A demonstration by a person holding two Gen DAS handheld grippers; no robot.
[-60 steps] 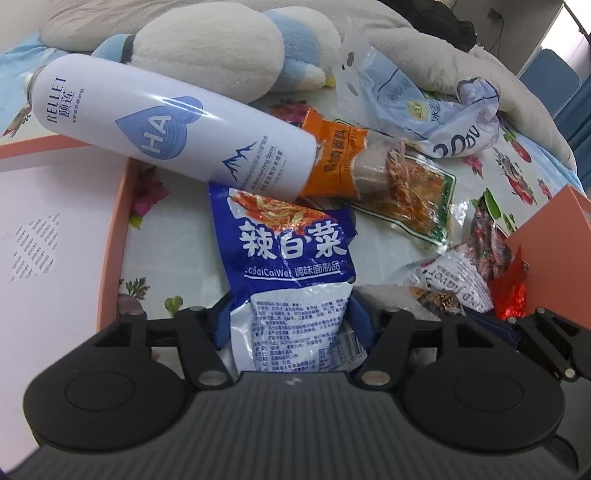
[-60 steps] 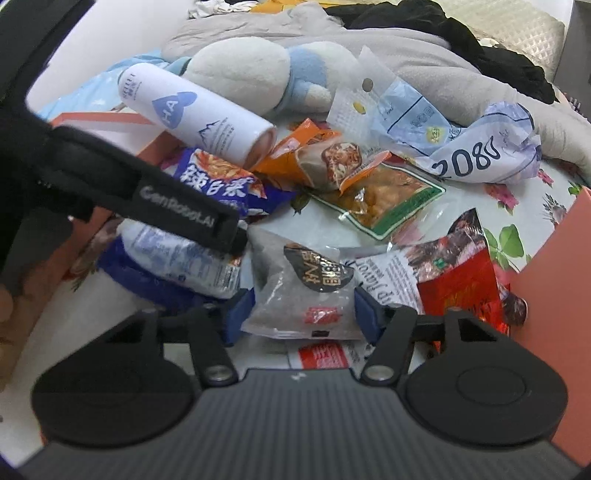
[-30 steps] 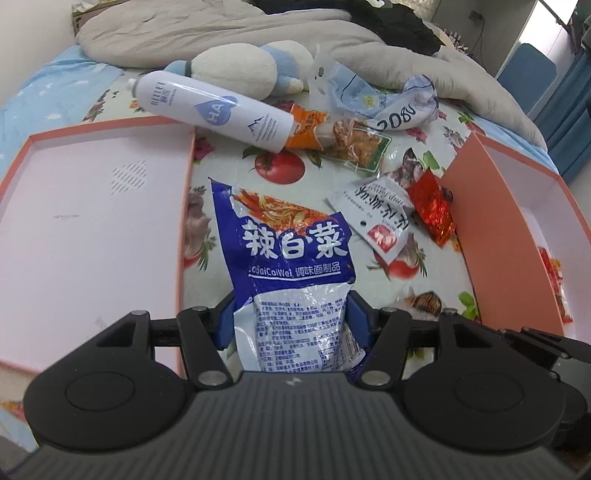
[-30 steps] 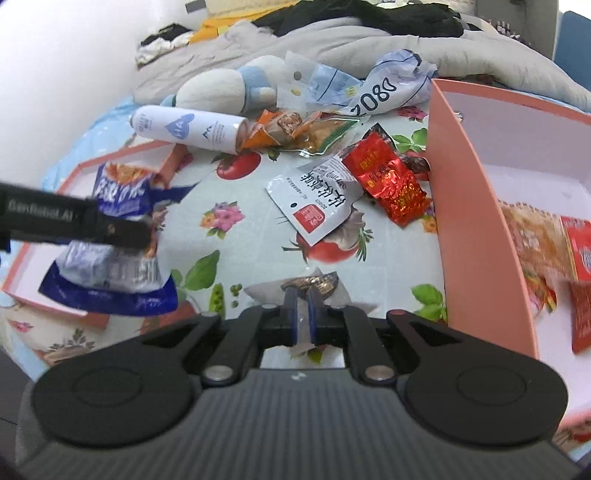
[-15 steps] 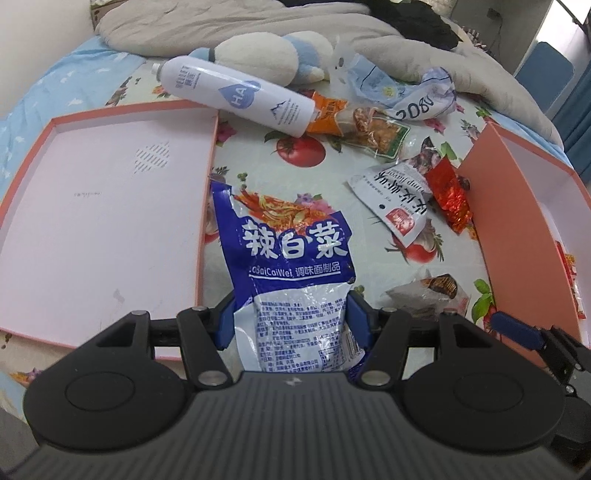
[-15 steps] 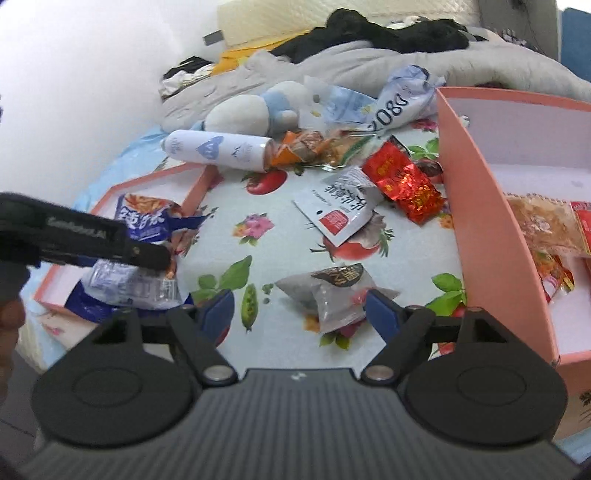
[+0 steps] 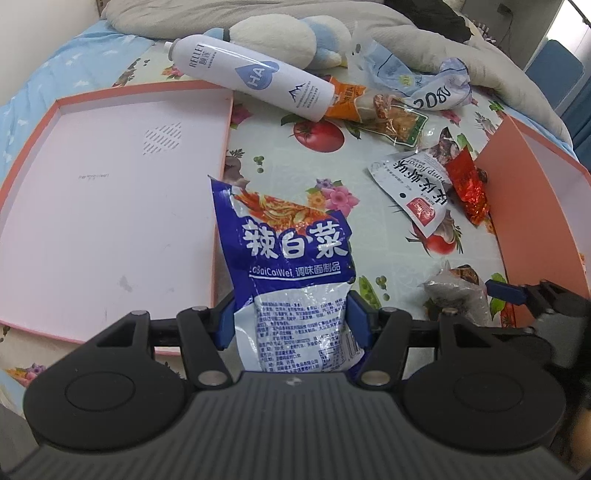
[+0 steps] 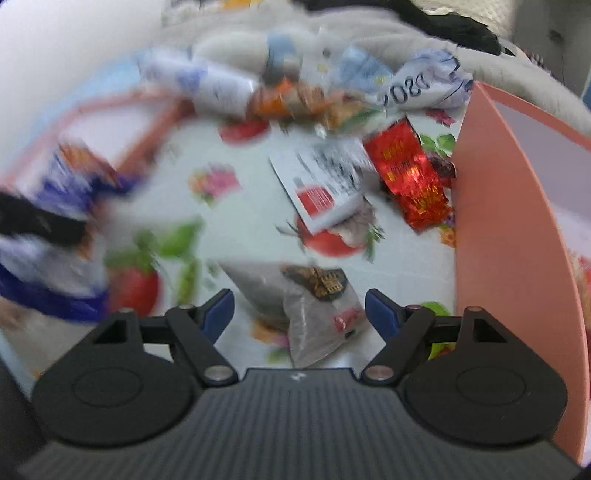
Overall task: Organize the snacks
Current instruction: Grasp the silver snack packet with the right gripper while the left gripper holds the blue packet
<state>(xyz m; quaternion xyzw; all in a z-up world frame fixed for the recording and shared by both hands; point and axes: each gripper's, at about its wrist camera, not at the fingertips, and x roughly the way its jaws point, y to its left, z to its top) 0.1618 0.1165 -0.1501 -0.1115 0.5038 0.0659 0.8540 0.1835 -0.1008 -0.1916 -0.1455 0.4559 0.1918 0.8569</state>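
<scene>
My left gripper [image 7: 291, 317] is shut on a blue and white snack bag [image 7: 291, 254] and holds it above the floral cloth, just right of the flat pink lid [image 7: 110, 192]. My right gripper [image 8: 299, 310] is open, its jaws either side of a grey snack packet [image 8: 314, 306] lying on the cloth; this packet also shows in the left wrist view [image 7: 456, 291]. The orange box [image 8: 517, 229] with snacks inside stands at the right. A white packet [image 8: 321, 184] and a red packet [image 8: 410, 173] lie beyond. The right wrist view is blurred.
A white spray bottle [image 7: 255, 79], a plush toy [image 7: 277, 40], an orange and clear snack pack [image 7: 384, 107] and crumpled plastic bags [image 7: 436, 88] lie at the far side. A grey duvet [image 7: 258, 14] is behind them. The orange box's wall [image 7: 517, 206] is at the right.
My right gripper let go of the grey packet and opened; the packet now lies on the cloth. My left gripper lifted the blue bag away from the pile, close to the pink lid.
</scene>
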